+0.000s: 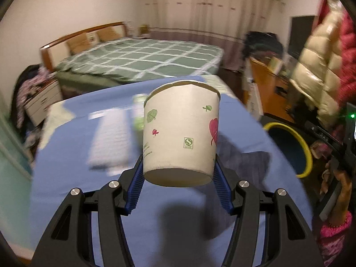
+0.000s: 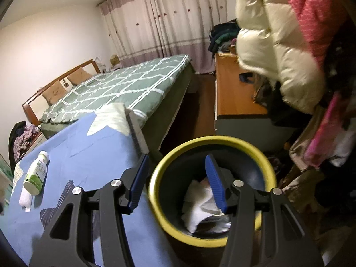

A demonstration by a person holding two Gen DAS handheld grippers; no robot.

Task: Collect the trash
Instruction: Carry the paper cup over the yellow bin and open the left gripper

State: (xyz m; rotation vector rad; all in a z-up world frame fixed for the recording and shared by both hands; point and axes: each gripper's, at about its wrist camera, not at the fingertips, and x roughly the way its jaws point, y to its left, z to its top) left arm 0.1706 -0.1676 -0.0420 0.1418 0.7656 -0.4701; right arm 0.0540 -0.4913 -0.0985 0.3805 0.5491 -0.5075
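The left tongs (image 1: pixel 178 171) clamp a paper cup (image 1: pixel 181 131) by its base, blue pads (image 1: pixel 136 185) pressed to either side, the cup printed with green and pink leaves and held clear above the blue-covered desk (image 1: pixel 89 191), where its shadow falls. Beyond the cup the desk's contents are blurred; a pale, white-and-green shape cannot be made out. The right tongs (image 2: pixel 178 178) stand apart with nothing between them, one blue finger over the desk edge, the other over the mouth of the yellow-rimmed bin (image 2: pixel 155 202) just beside the desk. Inside the bin lies crumpled white paper (image 2: pixel 198 209). On the desk's far left a white bottle (image 2: pixel 35 175) with a green label lies on its side, touching a wad of white tissue (image 2: pixel 25 199). Past the desk stands a bed (image 2: pixel 124 86) under a green checked cover with a wooden headboard, pale curtains (image 2: pixel 160 26) behind it, and a cream padded coat (image 2: pixel 273 51) hanging at right above a wooden cabinet (image 2: pixel 231 93).
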